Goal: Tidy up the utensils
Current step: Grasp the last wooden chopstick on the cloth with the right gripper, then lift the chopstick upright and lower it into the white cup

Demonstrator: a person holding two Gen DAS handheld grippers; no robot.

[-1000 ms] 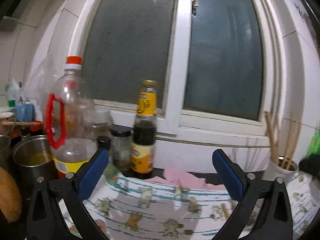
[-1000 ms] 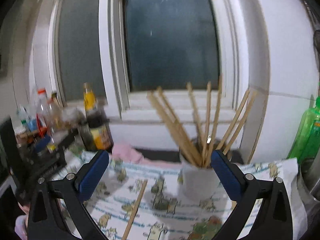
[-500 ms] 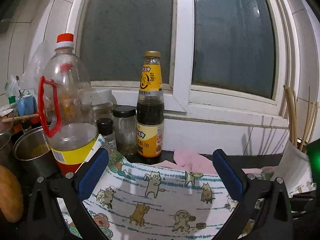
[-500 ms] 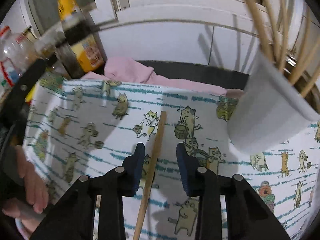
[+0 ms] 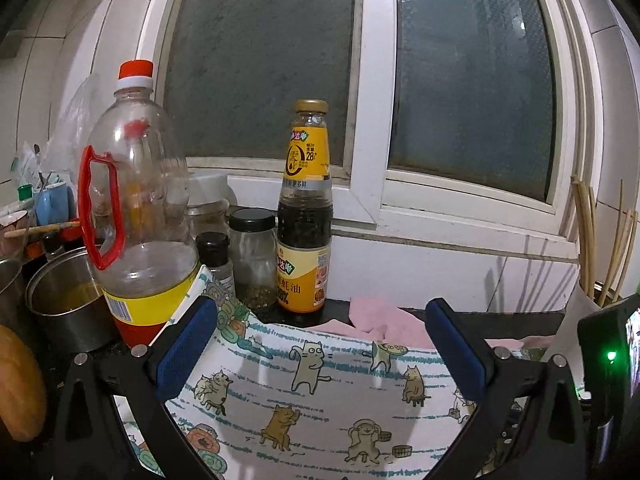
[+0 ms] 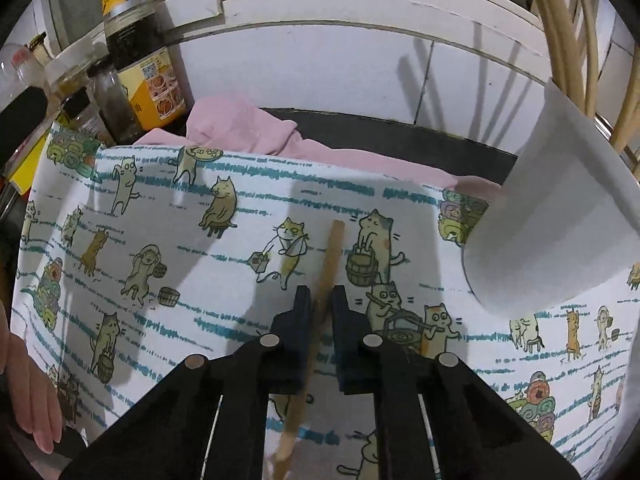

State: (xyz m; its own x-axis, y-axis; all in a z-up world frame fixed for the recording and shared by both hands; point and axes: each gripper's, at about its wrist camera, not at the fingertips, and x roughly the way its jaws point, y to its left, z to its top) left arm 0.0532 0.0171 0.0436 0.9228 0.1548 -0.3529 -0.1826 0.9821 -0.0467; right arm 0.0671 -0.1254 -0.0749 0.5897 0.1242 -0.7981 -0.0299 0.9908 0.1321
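Wooden chopstick (image 6: 326,276) lies on the cat-print cloth (image 6: 168,216), left of the white holder (image 6: 560,224), clamped between the pads of your right gripper (image 6: 320,304). Your left gripper (image 5: 320,344) hangs with jaws wide apart and nothing between them. Step in hand: the pickup. Next, lift cleanly, tip the stick upright, and carry it right to the holder's mouth among the other chopsticks (image 6: 560,24).

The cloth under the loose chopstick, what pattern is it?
White cloth with teal stripes and cartoon cats; clearest in the right wrist view.

White cat-print cloth (image 6: 200,280), teal stripes
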